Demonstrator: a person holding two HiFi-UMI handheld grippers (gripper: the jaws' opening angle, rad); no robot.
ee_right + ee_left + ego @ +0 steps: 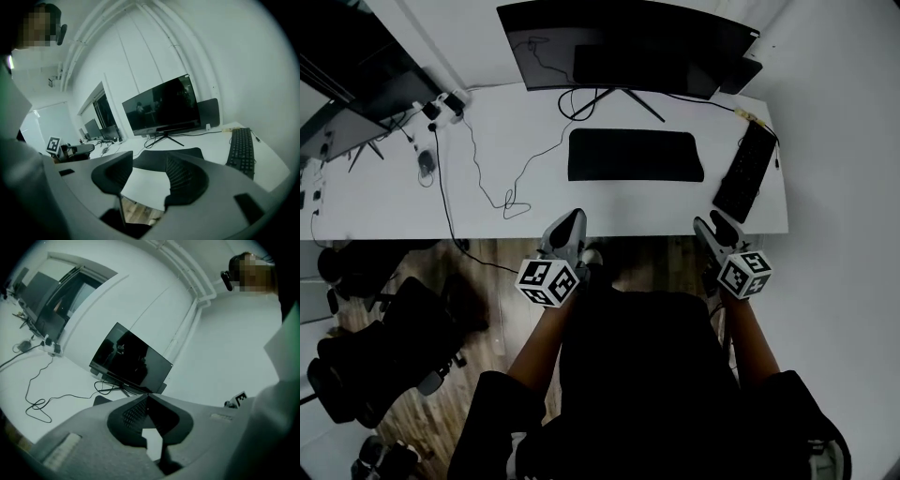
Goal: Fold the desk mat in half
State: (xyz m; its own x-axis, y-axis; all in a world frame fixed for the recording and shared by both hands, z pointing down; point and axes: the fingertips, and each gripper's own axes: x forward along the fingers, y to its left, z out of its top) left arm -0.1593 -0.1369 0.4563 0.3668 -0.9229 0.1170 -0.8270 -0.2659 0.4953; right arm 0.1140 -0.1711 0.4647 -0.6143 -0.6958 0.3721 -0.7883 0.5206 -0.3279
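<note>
In the head view the top edge cuts the monitor (628, 47), the left edge cuts a second screen (347, 94), and the small things (441, 105) where the cables meet at the far left of the table (394, 197) are too small to name. The person's torso (637, 375) hides the floor (487, 272) below it. In the left gripper view the left gripper (146, 395) hides nearly all of the mat (101, 400), leaving one corner; in the right gripper view the right gripper (148, 155) covers the mat's near edge.

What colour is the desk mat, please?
Black; the desk mat shows best in the head view.
</note>
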